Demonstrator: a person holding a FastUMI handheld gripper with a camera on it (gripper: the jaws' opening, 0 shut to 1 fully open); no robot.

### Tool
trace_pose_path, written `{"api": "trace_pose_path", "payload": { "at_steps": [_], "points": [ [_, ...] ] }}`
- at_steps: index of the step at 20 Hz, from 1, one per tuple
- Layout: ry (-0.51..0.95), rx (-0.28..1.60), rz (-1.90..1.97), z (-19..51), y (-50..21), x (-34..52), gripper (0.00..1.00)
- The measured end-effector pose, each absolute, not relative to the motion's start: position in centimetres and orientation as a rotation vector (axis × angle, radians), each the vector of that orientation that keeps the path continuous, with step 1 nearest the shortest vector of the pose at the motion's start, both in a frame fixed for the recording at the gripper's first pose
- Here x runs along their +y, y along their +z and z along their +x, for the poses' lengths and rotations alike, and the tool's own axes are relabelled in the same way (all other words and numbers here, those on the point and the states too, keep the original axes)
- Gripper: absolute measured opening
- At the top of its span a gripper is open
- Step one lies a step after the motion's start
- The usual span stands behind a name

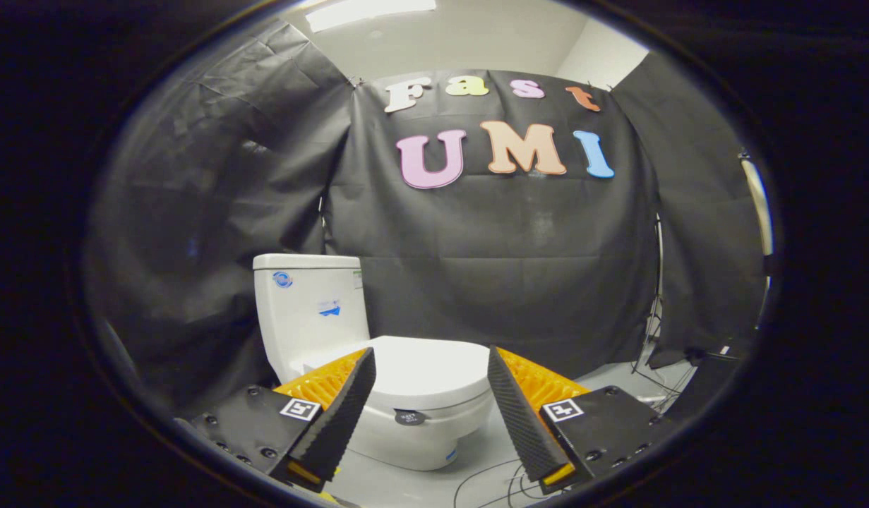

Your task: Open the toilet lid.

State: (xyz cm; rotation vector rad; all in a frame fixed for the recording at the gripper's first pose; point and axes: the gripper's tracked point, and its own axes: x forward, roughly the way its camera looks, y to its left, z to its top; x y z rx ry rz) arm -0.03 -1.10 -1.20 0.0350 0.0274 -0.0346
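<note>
One toilet [378, 367] stands in the lower middle of the frame, with one tank [310, 303] behind it at left and one lid [423, 370] lying flat and closed on the bowl. The gripper [430, 367] has two fingers [335, 416], spread wide apart and holding nothing. The lid sits beyond and between them, its front edge showing in the gap, not touched by either. A few thin cables [490, 483] trail on the pale floor [476, 451] at lower right, below the bowl.
</note>
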Motion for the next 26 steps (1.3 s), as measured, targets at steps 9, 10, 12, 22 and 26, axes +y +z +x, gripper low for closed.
{"api": "trace_pose_path", "payload": {
  "at_steps": [9, 10, 12, 22, 26],
  "points": [
    [-0.023, 0.055, 0.020, 0.1, -2.2, -0.6, 0.98],
    [-0.022, 0.060, 0.020, 0.1, -2.4, -0.7, 0.98],
    [-0.019, 0.073, 0.021, 0.2, -2.9, -0.6, 0.98],
    [-0.021, 0.162, 0.003, 1.2, -6.8, 0.2, 0.98],
    [-0.032, 0.204, 0.024, 2.0, -9.2, -0.5, 0.99]
  ]
}}
